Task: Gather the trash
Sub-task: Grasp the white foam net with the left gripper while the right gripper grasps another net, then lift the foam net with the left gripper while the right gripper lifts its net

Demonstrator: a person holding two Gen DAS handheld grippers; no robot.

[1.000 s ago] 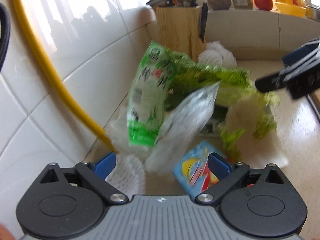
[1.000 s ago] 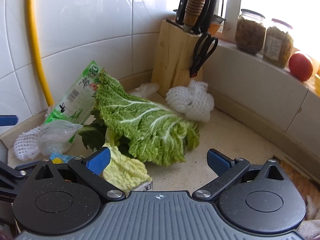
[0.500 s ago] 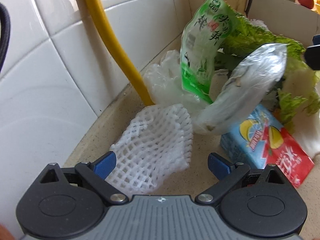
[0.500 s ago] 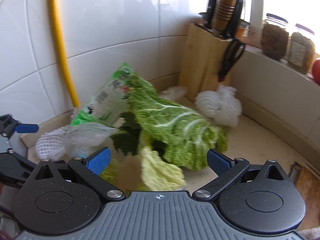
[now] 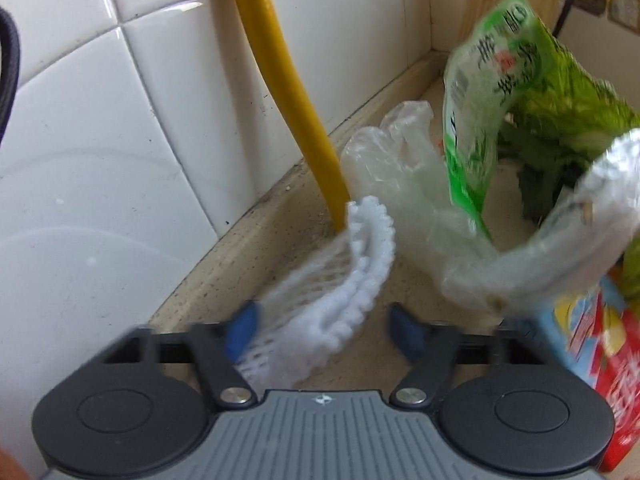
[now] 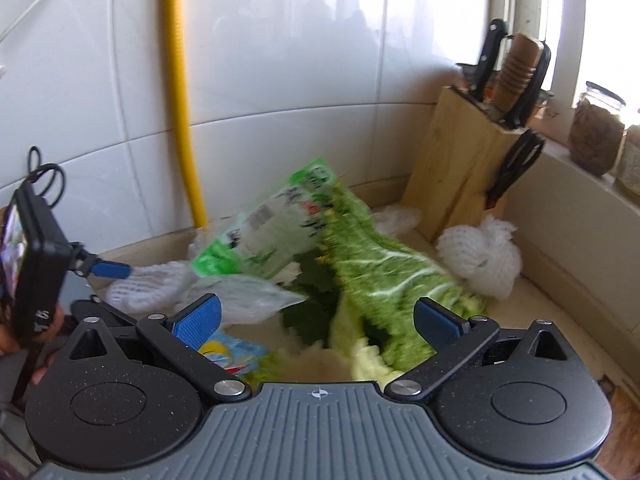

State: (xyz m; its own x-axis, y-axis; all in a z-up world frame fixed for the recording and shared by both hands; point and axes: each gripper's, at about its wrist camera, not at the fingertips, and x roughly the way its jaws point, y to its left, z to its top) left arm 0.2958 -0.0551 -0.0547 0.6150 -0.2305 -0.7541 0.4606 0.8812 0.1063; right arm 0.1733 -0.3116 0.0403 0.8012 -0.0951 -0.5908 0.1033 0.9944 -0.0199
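Item: white foam net [image 5: 340,280] on counter [image 5: 248,260], my left tongs [image 5: 320,324] just closing around it, not yet pinched; right tongs [image 6: 316,316] open, empty.

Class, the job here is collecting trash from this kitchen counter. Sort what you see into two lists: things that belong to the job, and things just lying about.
Belongs to the job:
- white foam fruit net, between the left gripper fingers
- green snack wrapper
- clear plastic bag
- drink carton

Just lying about:
- knife block
- yellow hose
- glass jars
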